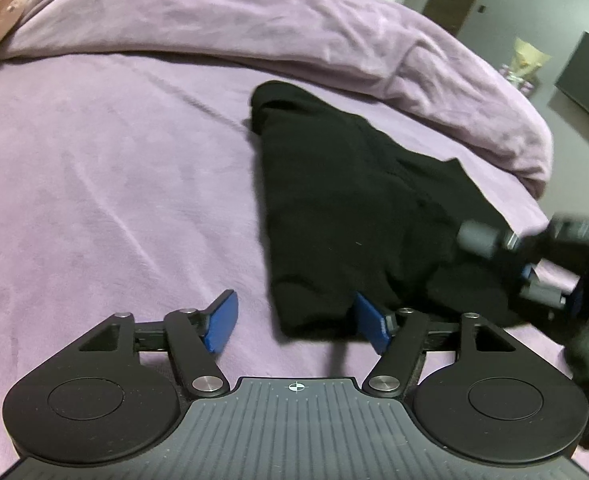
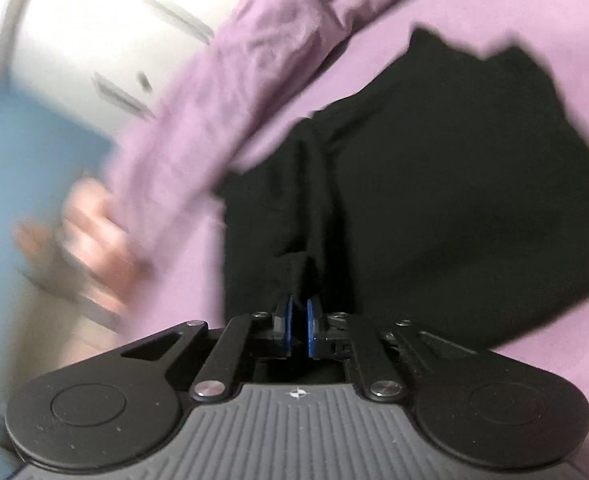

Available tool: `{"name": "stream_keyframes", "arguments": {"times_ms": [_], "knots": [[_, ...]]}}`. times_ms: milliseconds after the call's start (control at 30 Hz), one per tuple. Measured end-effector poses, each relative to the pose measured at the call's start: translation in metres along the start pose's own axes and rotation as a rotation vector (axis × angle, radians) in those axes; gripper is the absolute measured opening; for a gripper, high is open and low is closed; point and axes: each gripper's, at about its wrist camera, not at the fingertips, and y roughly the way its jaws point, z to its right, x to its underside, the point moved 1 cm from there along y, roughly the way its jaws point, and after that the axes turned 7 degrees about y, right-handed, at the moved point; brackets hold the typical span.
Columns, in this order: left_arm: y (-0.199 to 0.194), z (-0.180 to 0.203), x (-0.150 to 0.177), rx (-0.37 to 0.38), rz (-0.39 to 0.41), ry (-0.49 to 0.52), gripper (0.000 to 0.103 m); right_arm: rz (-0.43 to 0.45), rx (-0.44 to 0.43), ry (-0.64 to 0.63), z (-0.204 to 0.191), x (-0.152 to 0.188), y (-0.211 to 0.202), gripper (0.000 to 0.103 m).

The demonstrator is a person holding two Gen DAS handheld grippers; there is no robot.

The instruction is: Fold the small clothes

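Black garment [image 1: 346,200] mid-right on purple sheet [image 1: 94,160] | left gripper [image 1: 300,322] spread wide at its near edge | right gripper [image 2: 298,326] pinching a fold (blurred) | bare sheet left.

No readable words, brand names or numbers show in either view. The only sign is a small round crosshair mark on the ribbed grey body of the left gripper [image 1: 296,322], centred just behind its fingers, and the same mark on the right gripper [image 2: 298,330]. A tiny pale imprint on the left gripper's right blue pad [image 1: 376,326] is too small to read.
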Motion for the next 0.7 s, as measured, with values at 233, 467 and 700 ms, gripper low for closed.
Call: {"name": "stream_keyframes", "arguments": {"times_ms": [233,467,700], "knots": [[0.010,0.014,0.002,-0.088,-0.007,0.097,0.074,0.010,0.075,-0.011,0.014,0.002,-0.013,0.005],[-0.007,-0.013,-0.002,-0.092,-0.058,-0.065,0.073,0.026,0.322,-0.330,-0.005,0.006,-0.018,0.007],[-0.027,-0.046,-0.024,-0.071,0.108,-0.208,0.093,0.009,0.156,-0.224,-0.013,-0.030,0.008,0.070]]}}
